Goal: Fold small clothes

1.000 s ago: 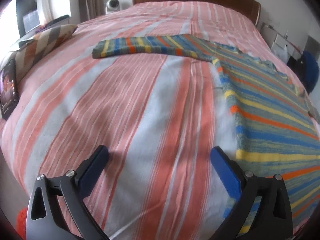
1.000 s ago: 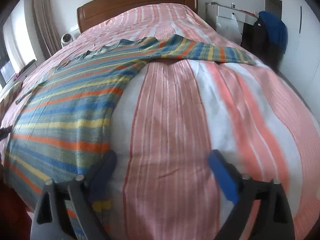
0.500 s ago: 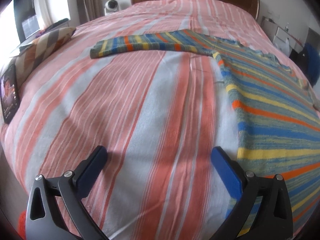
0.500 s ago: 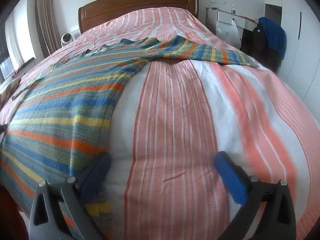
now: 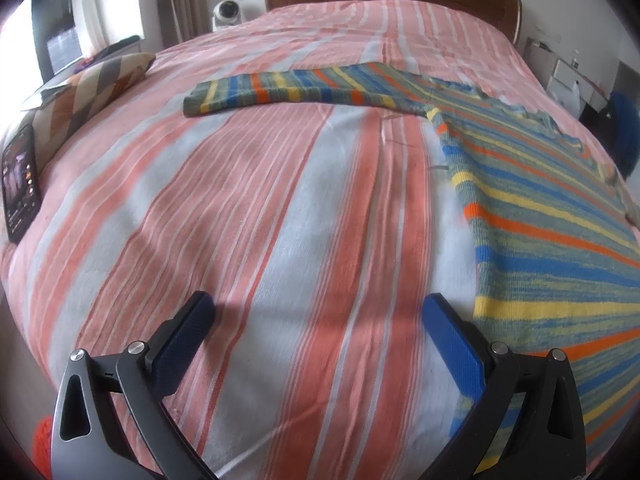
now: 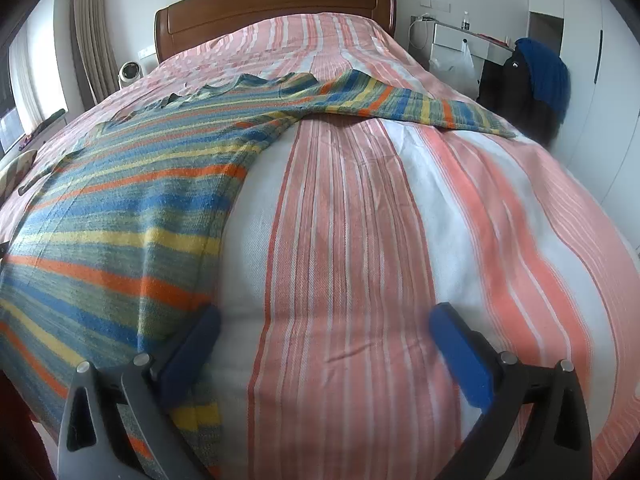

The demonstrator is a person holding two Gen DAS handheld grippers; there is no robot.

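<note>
I hold the left gripper (image 5: 318, 314) and the right gripper (image 6: 324, 322) wide apart and empty, over the bed (image 5: 280, 208). The striped sweater (image 6: 120, 208) lies flat between them, sleeves spread, I think ready for the first fold.

Big bed (image 5: 280, 220) with a pink, orange and white striped cover and a wooden headboard at 12 o'clock. A striped knit sweater (image 6: 120, 208) lies flat on it, sleeves spread out to 9 and 3 o'clock. At the 9 o'clock edge there's a diamond-patterned cushion (image 5: 88, 88) and a phone (image 5: 20, 184), screen lit.
</note>
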